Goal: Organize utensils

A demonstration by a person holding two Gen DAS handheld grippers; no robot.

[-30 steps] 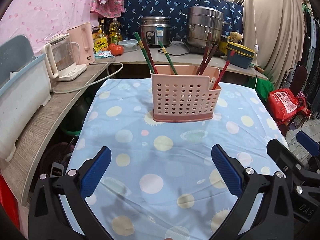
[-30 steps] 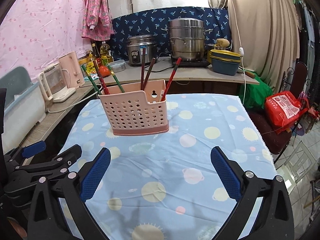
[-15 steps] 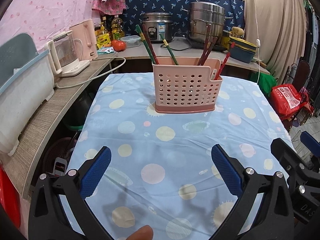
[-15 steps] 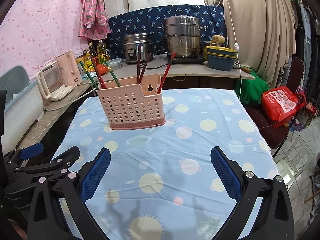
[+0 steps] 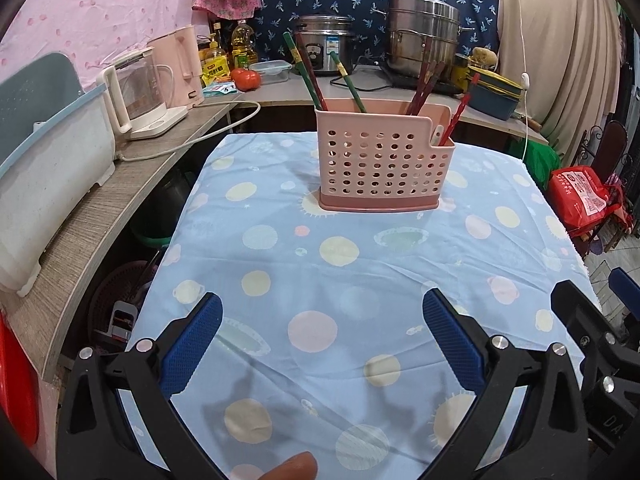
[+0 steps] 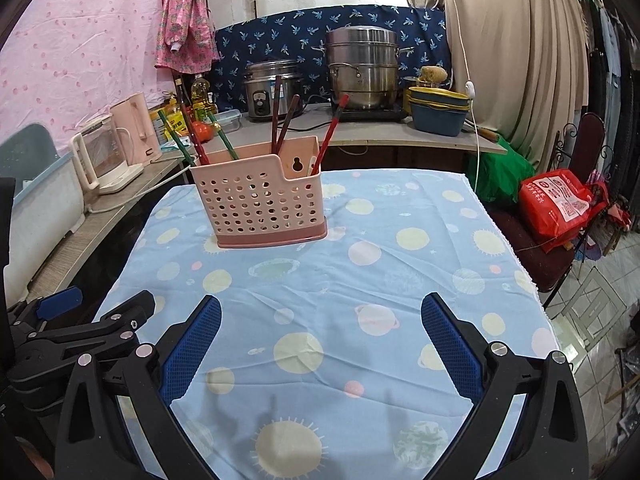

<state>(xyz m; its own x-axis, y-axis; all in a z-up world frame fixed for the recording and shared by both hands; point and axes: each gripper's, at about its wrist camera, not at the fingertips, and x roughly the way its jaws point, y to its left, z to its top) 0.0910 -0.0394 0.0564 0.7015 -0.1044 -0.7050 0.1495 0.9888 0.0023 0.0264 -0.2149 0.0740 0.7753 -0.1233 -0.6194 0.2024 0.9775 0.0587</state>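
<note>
Inside pink caddy (image 5: 380, 168), chopstick (image 5: 454, 118) bases hidden; both hand-held grippers (image 5: 322, 332) (image 6: 320, 332) wide, empty.

The pink perforated plastic utensil holder (image 5: 384, 162) sits upright on the table's far half. Green chopsticks (image 5: 306, 76) lean left in it, dark red-brown chopsticks (image 5: 424, 88) stand mid-right, one bright red chopstick (image 5: 456, 116) (lower notched corner) tilts right.

Pink dotted wall sheet (image 6: 72, 40), beige curtain (image 6: 516, 60), tiled floor (image 6: 592, 300).
</note>
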